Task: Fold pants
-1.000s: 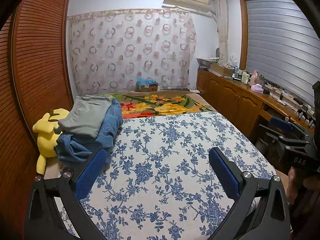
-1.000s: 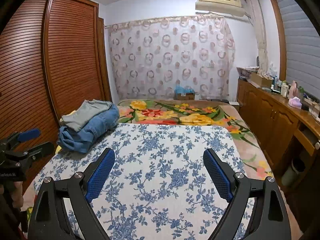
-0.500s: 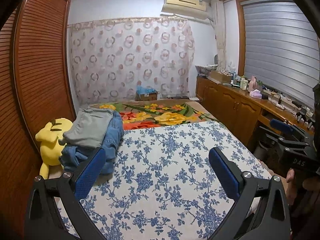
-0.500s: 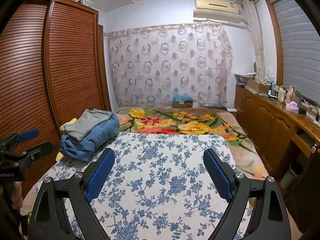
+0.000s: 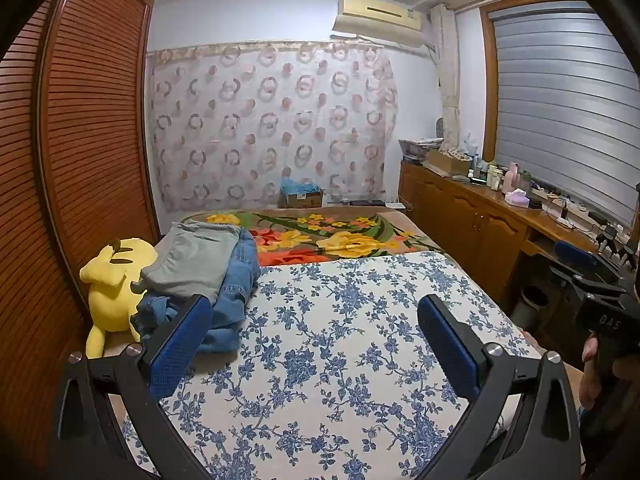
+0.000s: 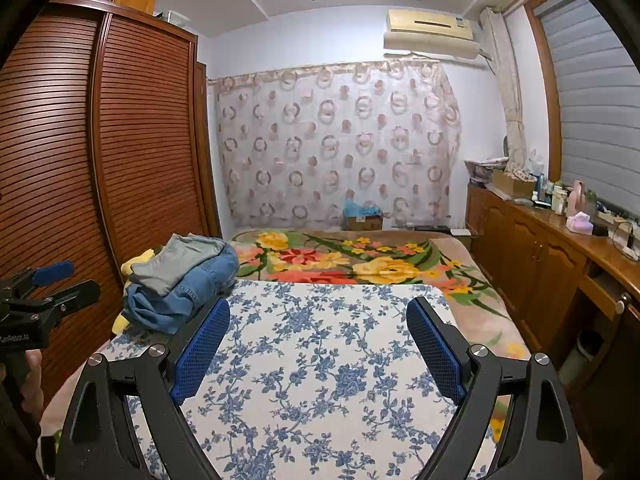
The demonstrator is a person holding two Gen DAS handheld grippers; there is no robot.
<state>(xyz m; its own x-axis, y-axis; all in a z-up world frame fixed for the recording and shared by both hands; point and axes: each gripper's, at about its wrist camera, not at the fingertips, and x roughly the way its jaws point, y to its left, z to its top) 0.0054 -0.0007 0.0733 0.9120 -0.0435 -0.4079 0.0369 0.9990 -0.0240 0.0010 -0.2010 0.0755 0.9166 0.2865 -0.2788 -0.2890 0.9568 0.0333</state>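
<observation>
A pile of pants lies at the left side of the bed: grey-green pants point(image 5: 192, 258) folded on top of blue jeans point(image 5: 236, 284). The pile also shows in the right wrist view, grey pants point(image 6: 176, 262) over jeans point(image 6: 192, 292). My left gripper point(image 5: 314, 332) is open and empty, held above the blue-flowered sheet point(image 5: 340, 340), with its left finger just in front of the jeans. My right gripper point(image 6: 318, 338) is open and empty above the same sheet point(image 6: 320, 360), right of the pile.
A yellow plush toy point(image 5: 114, 284) sits left of the pile against the wooden wardrobe point(image 5: 80, 140). A flowered blanket point(image 5: 332, 236) covers the far bed. A wooden sideboard point(image 5: 480, 224) with bottles runs along the right. A cardboard box point(image 5: 302, 198) stands by the curtain.
Both views have tilted upward and pulled back a little, so more ceiling shows. Both grippers stay open and empty. The pants pile has not moved.
</observation>
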